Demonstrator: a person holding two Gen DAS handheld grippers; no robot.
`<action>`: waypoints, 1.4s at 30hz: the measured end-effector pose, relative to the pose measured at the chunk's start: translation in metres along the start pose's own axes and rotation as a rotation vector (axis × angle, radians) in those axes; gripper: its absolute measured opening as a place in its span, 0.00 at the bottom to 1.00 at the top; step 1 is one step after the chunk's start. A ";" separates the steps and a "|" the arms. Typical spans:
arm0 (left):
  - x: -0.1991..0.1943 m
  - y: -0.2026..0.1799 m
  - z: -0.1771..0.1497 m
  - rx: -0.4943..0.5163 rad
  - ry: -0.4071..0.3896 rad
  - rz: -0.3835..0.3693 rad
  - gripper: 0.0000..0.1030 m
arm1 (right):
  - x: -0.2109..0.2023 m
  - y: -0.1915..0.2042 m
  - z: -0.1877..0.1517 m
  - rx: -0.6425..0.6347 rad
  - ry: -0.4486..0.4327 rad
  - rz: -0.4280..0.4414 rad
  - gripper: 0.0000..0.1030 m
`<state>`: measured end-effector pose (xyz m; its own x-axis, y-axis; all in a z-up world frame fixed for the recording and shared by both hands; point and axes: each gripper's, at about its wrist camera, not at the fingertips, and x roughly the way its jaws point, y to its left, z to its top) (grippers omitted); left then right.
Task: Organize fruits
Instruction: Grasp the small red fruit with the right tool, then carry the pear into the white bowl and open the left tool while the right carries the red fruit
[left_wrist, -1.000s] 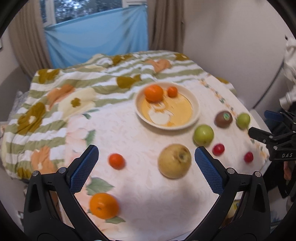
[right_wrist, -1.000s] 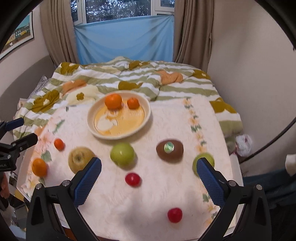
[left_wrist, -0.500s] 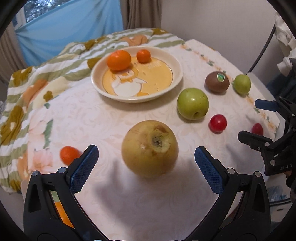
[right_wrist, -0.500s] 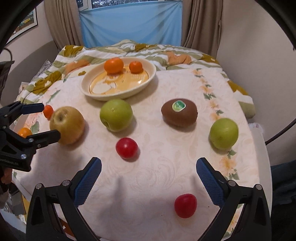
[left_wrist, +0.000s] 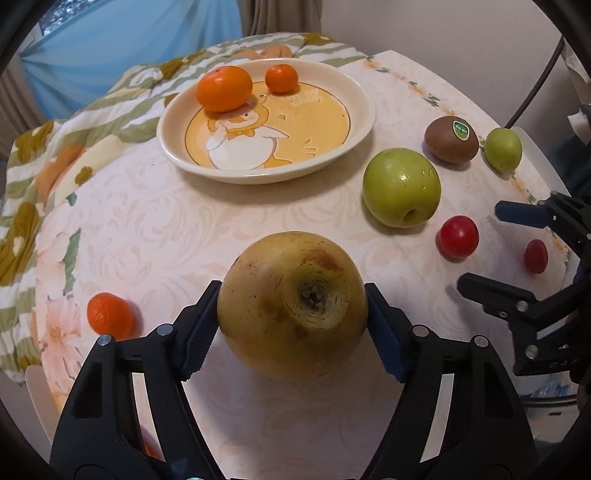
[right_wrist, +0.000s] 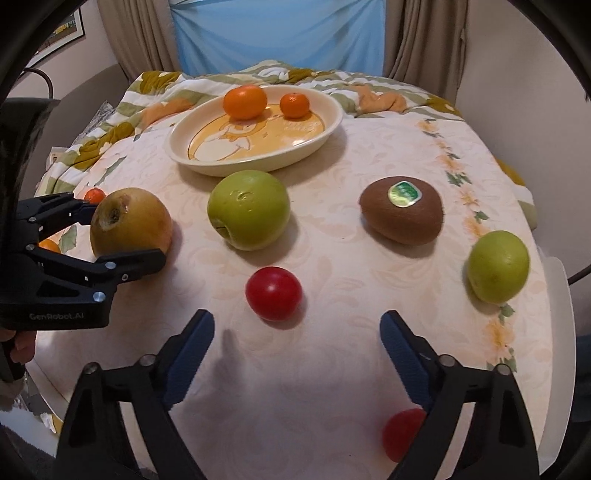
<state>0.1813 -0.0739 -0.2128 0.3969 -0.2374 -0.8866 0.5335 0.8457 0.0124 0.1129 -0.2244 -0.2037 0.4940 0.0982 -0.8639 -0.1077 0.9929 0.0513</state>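
1. The left gripper (left_wrist: 291, 306) has its jaws closing around a large yellow-brown pear (left_wrist: 291, 302) with russet blotches; its blue pads sit against the fruit's two sides, and the pear rests on the cream floral tablecloth (left_wrist: 166, 229) near the table's front edge, toward the left
2. The right gripper (right_wrist: 295, 339) is closing as well, jaws wide apart and nothing between the pads; it hangs over bare cloth near the front edge
3. A small red round fruit (right_wrist: 274, 293) lies just beyond the right gripper's fingertips, and a second small red fruit (right_wrist: 400, 432) lies at the front edge, partly hidden behind its right finger
4. A cream oval dish (left_wrist: 354, 140) with a cartoon duckling printed inside sits toward the back of the table; a large orange mandarin (left_wrist: 224, 88) and a smaller mandarin (left_wrist: 281, 78) rest side by side at its far rim
5. A big green apple (right_wrist: 248, 208) stands in front of the dish, between the pear and a brown kiwi (right_wrist: 402, 210) that carries a green sticker
6. A smaller green fruit (right_wrist: 498, 266) lies close to the right edge, beside the kiwi
7. A small orange mandarin (left_wrist: 110, 315) lies on the cloth near the left edge, just left of the left gripper
8. A green-striped floral blanket (right_wrist: 155, 96) is bunched behind the table's back edge
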 end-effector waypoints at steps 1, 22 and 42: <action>0.000 0.000 0.000 -0.003 0.000 -0.002 0.79 | 0.001 0.001 0.001 -0.003 0.001 0.006 0.80; -0.011 0.025 -0.017 -0.111 0.016 0.023 0.79 | 0.017 0.009 0.019 -0.018 0.047 -0.015 0.29; -0.111 0.030 -0.015 -0.196 -0.141 0.014 0.79 | -0.076 0.023 0.036 -0.017 -0.085 -0.034 0.29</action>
<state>0.1420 -0.0150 -0.1215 0.5110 -0.2774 -0.8136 0.3774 0.9228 -0.0776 0.1040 -0.2070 -0.1189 0.5689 0.0708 -0.8193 -0.1042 0.9945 0.0135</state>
